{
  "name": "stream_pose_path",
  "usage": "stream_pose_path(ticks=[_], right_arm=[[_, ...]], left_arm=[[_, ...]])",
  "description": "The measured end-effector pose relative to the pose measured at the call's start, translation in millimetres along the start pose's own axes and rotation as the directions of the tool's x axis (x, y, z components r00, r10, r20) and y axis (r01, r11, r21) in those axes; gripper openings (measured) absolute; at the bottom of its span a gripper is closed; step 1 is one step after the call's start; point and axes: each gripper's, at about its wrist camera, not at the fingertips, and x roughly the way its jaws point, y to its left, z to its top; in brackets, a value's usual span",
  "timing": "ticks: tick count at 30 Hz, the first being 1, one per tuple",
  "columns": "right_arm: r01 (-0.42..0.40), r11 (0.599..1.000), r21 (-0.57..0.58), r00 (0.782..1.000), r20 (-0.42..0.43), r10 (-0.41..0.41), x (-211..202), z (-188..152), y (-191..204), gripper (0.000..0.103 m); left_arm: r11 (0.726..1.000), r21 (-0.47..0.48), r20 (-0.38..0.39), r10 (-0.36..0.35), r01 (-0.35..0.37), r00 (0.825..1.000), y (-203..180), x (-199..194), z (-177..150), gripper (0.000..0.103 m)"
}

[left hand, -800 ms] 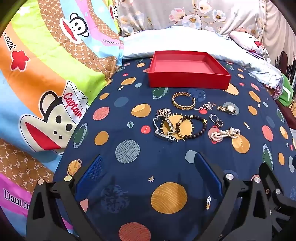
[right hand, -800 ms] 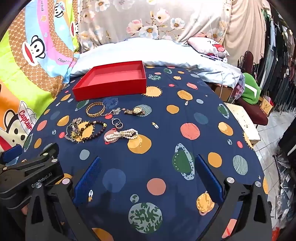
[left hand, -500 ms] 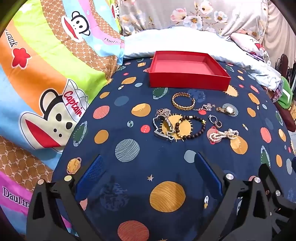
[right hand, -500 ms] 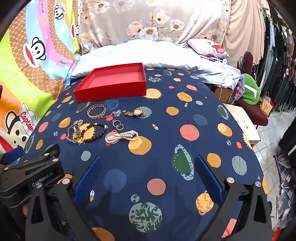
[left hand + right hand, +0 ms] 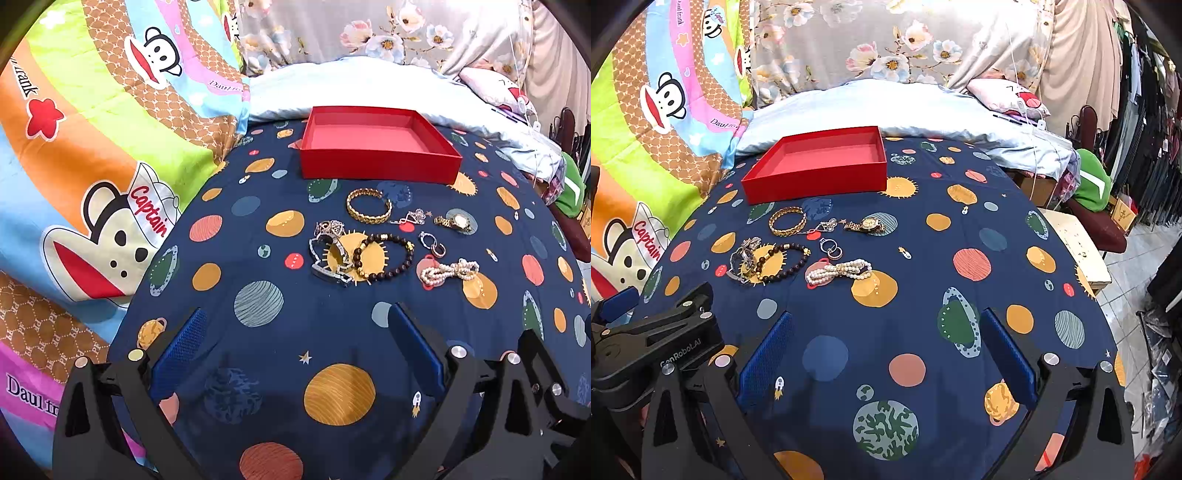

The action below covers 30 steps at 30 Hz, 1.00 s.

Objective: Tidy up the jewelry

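Note:
An empty red tray (image 5: 376, 168) (image 5: 816, 184) sits at the far side of a navy planet-print cloth. In front of it lie a gold bangle (image 5: 368, 206) (image 5: 787, 220), a gold watch (image 5: 455, 222) (image 5: 866, 225), a silver pendant chain (image 5: 412, 216), a silver chain heap (image 5: 330, 251) (image 5: 744, 258), a dark bead bracelet (image 5: 384, 256) (image 5: 783, 260), silver rings (image 5: 433, 245) (image 5: 831, 248) and a pearl bracelet (image 5: 448, 271) (image 5: 838, 272). My left gripper (image 5: 295, 328) and right gripper (image 5: 886, 328) hover short of the jewelry, both open, nothing between the blue pads.
A cartoon-monkey quilt (image 5: 92, 166) rises on the left. A pale blue pillow (image 5: 886, 110) and floral pillows lie behind the tray. To the right the bed drops off to a small white table (image 5: 1078, 247), a chair with a green cushion (image 5: 1093, 184) and hanging clothes.
Both views have crept slightly forward toward the jewelry. Nothing was picked up, and both grippers stay open.

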Motion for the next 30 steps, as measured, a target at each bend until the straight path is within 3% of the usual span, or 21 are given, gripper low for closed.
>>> stream_pose_path(ticks=[8, 21, 30], right_arm=[[0.000, 1.000, 0.001, 1.000, 0.000, 0.000, -0.6, 0.4, -0.5, 0.098], [-0.003, 1.000, 0.001, 1.000, -0.011, 0.003, 4.0, -1.3, 3.3, 0.098], [-0.009, 1.000, 0.001, 1.000, -0.015, 0.009, 7.9, -4.0, 3.3, 0.098]], left_arm=[[1.000, -0.004, 0.013, -0.004, 0.004, 1.000, 3.0, -0.6, 1.4, 0.096], [1.000, 0.001, -0.028, -0.004, 0.004, 1.000, 2.7, 4.6, -0.9, 0.096], [1.000, 0.007, -0.004, 0.009, -0.009, 1.000, 2.2, 4.0, -3.3, 0.096]])
